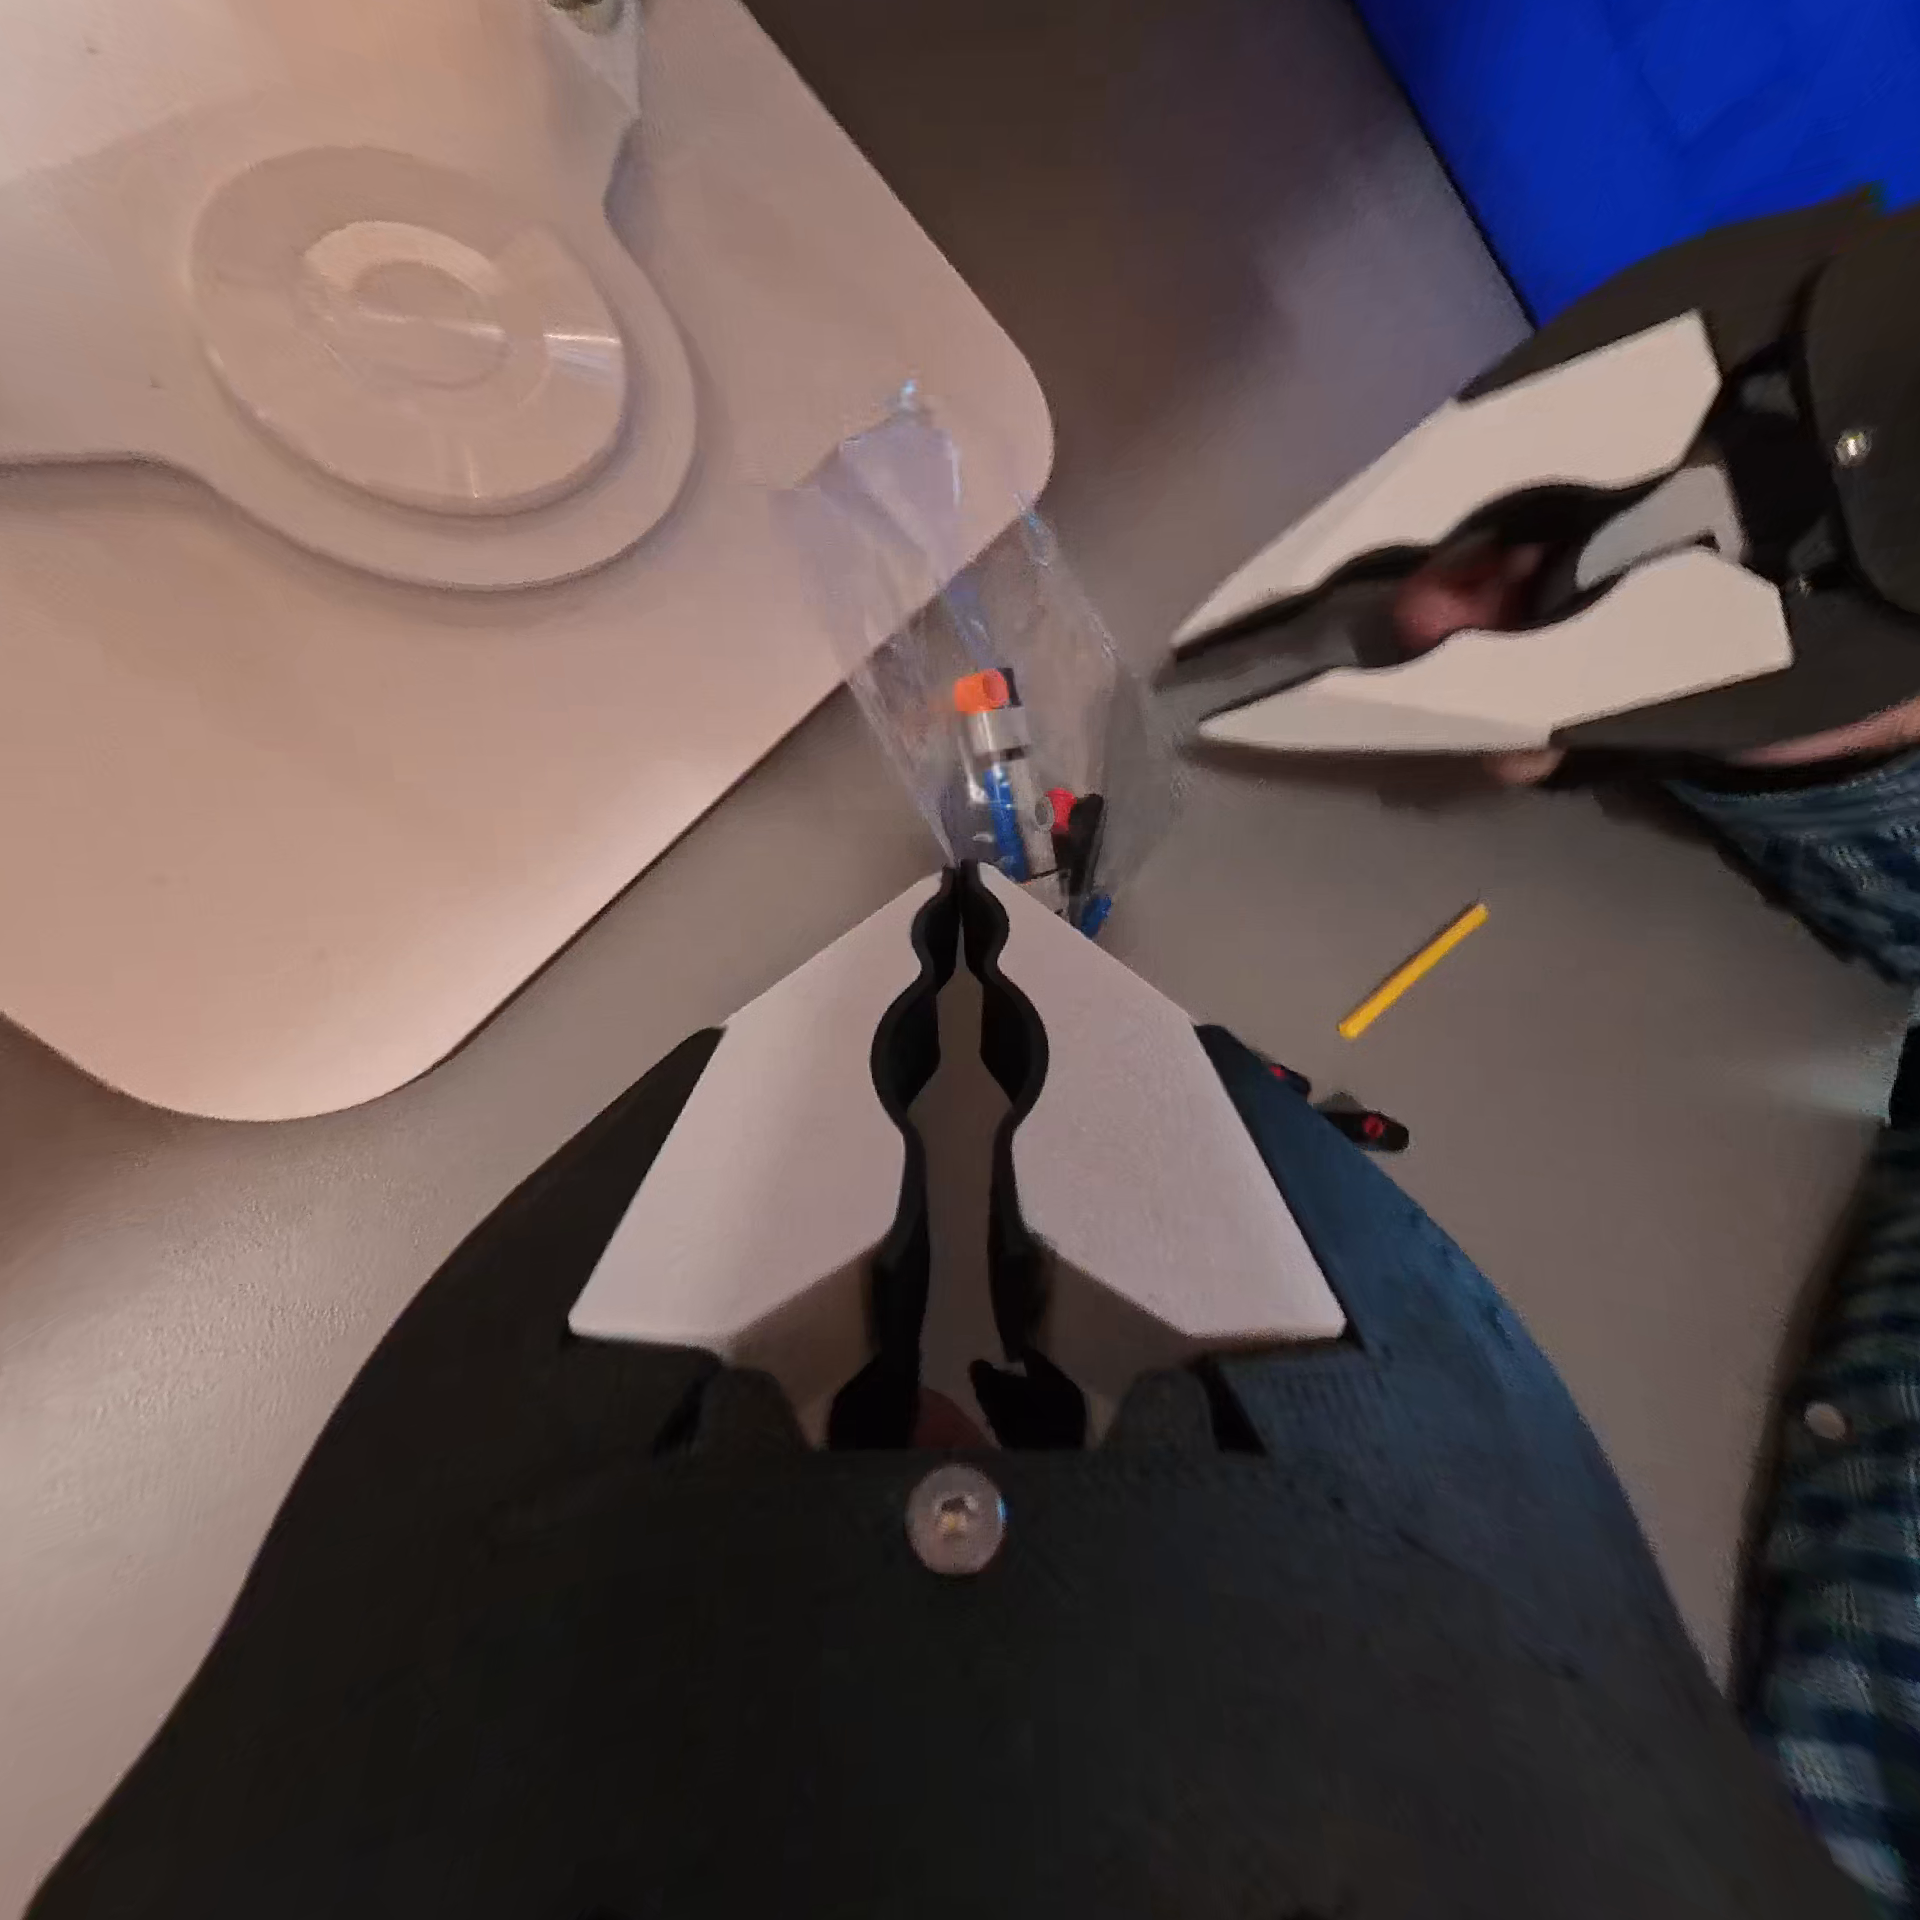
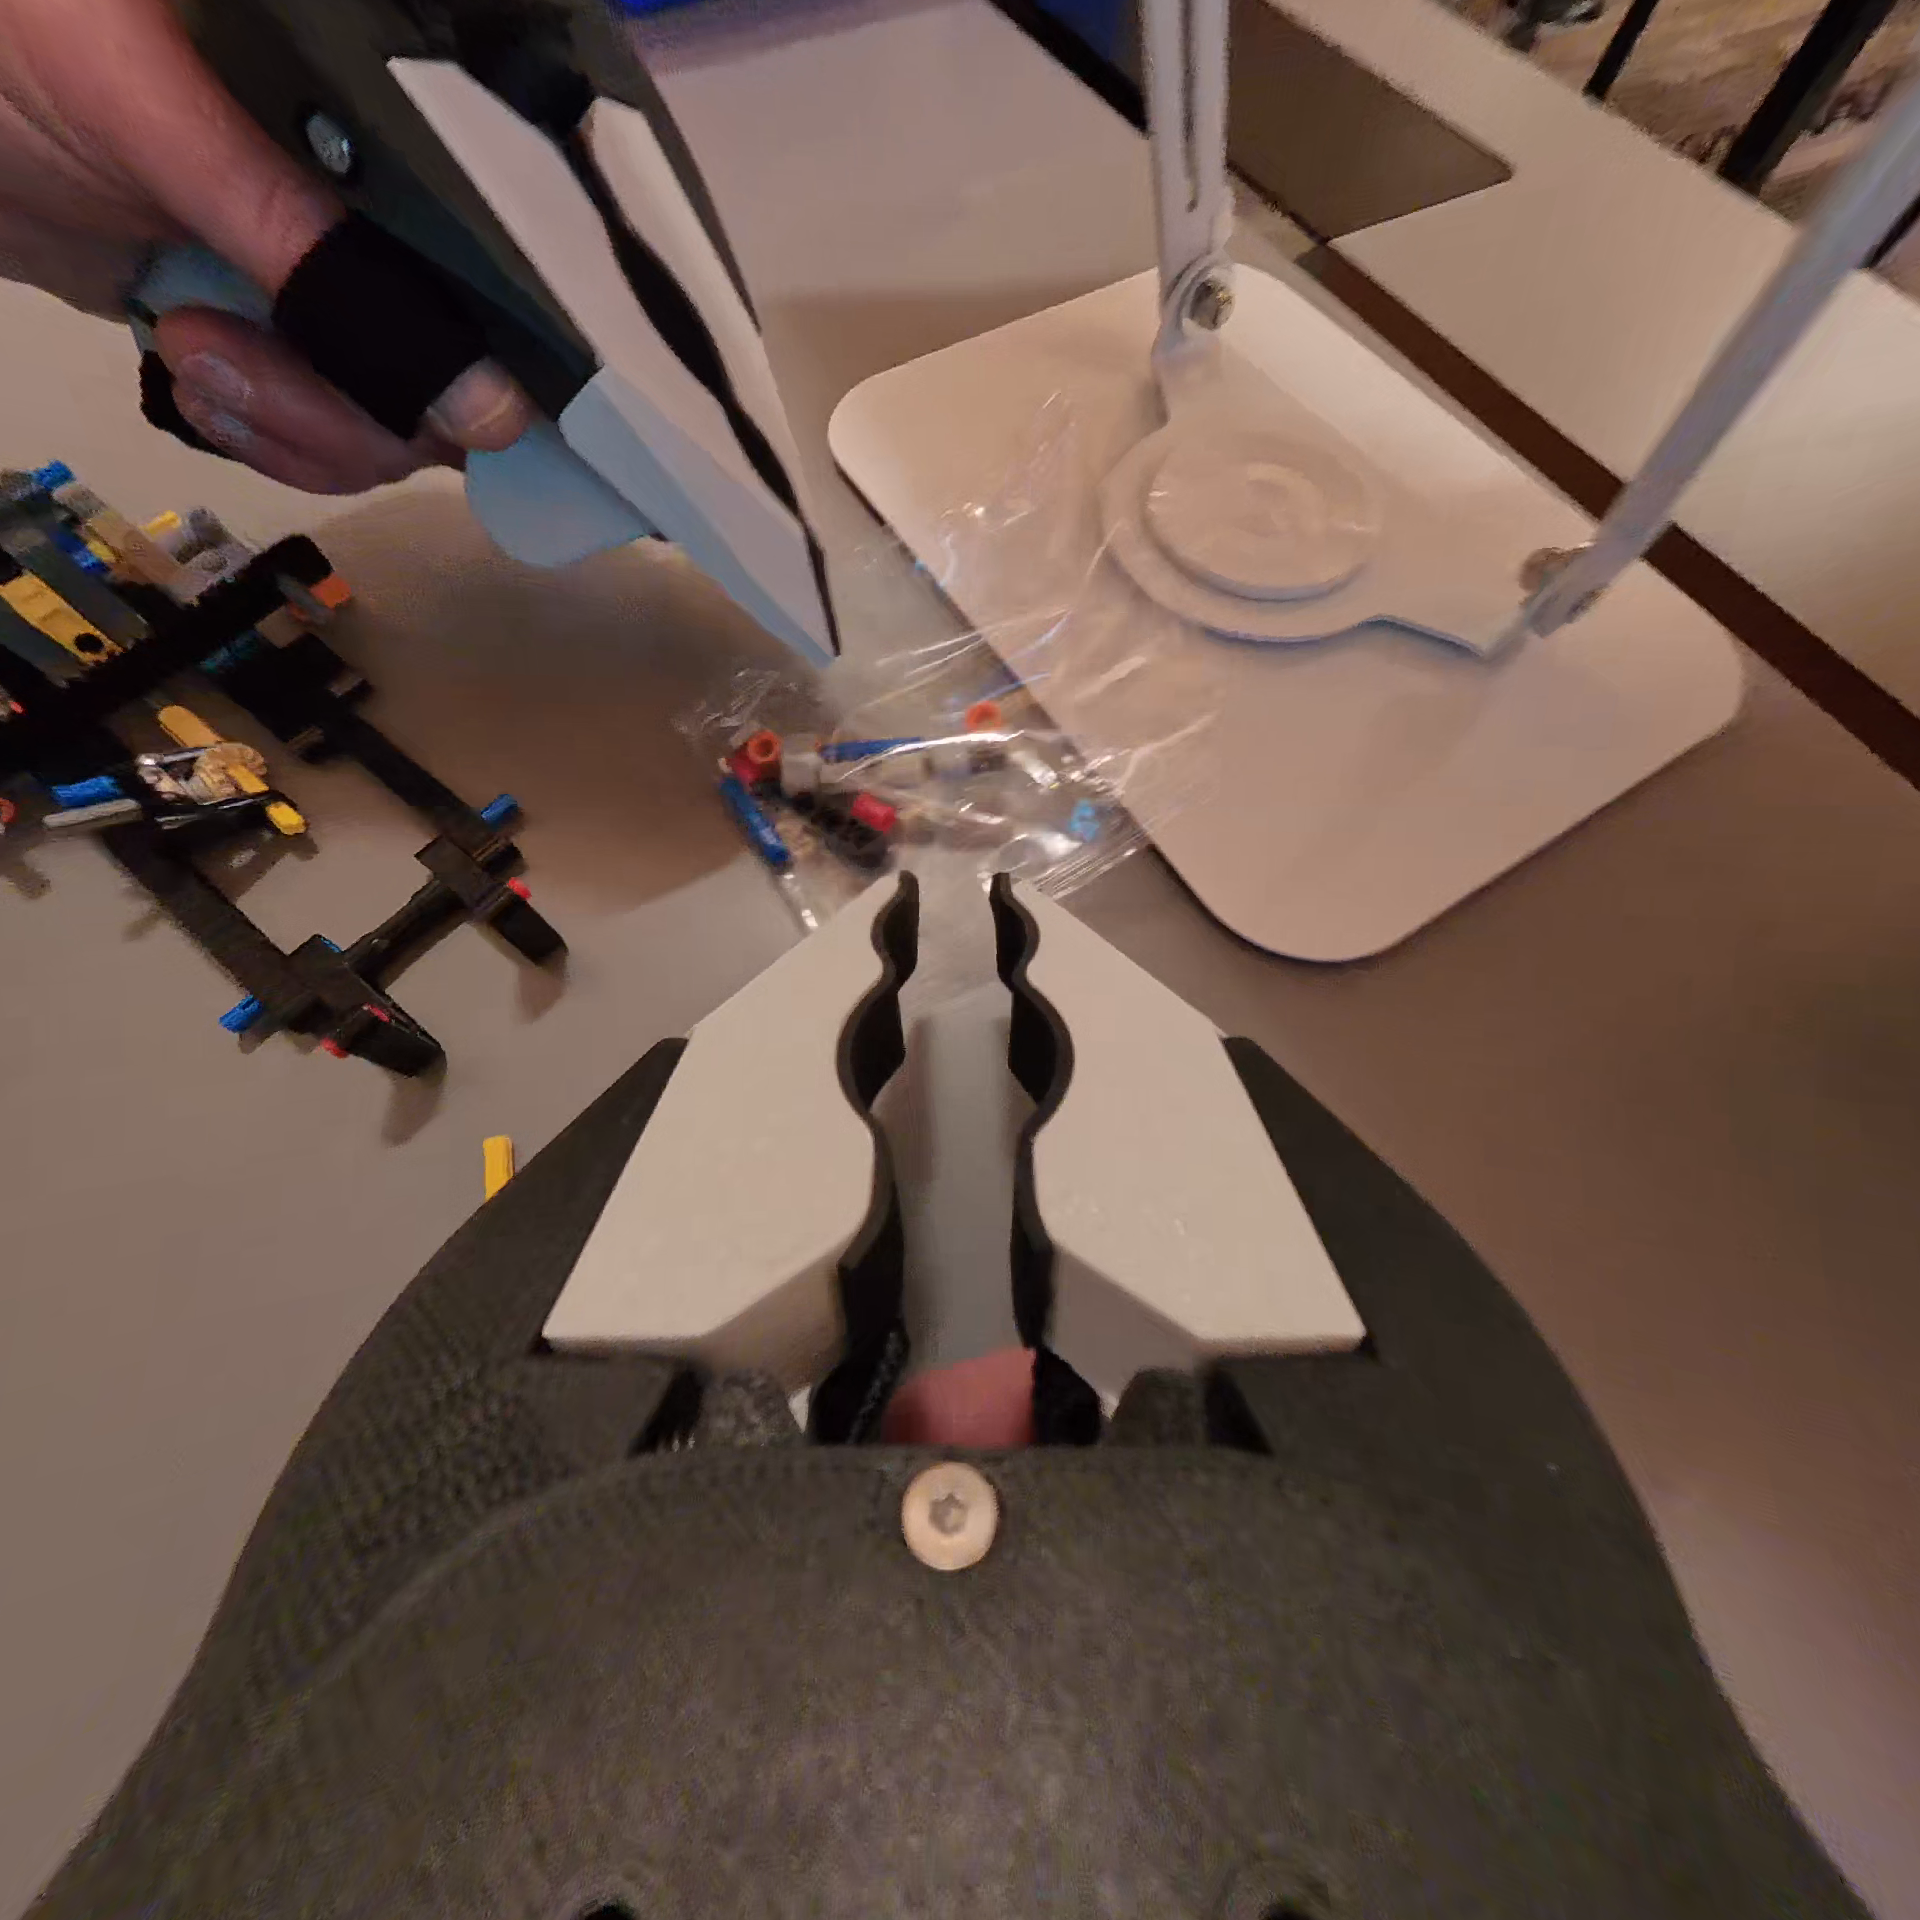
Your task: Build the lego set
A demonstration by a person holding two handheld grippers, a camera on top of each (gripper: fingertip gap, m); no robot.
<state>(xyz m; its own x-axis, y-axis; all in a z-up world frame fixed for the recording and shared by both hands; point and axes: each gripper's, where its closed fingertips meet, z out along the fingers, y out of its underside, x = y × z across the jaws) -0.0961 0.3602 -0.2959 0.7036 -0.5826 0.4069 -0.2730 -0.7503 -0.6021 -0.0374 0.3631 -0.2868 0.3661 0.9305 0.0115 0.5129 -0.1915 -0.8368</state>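
Clear plastic is what I have pinched: my left gripper (image 1: 961,873) has its fingertips pressed together on the near edge of a bag (image 1: 997,665). Seen from the right wrist, that same gripper (image 2: 826,649) comes down from the upper left onto the bag (image 2: 935,748), which lies on the grey table (image 2: 312,1247) with its far end draped over a white stand base (image 2: 1558,727).

Inside the bag I can see small lego pieces: an orange cylinder (image 1: 982,691), a grey tube, blue pins (image 1: 1003,821), a red piece (image 1: 1058,802) and black ones. I cannot count them through the creased film.

My right gripper (image 2: 954,883) holds nothing; its fingers stand narrowly apart, tips just short of the bag. From the left wrist it (image 1: 1184,691) sits just to the right of the bag.

Farther left, the partly built black lego frame (image 2: 260,831), with yellow and blue parts, lies on the table. A loose yellow rod (image 1: 1413,971) lies apart from the bag.
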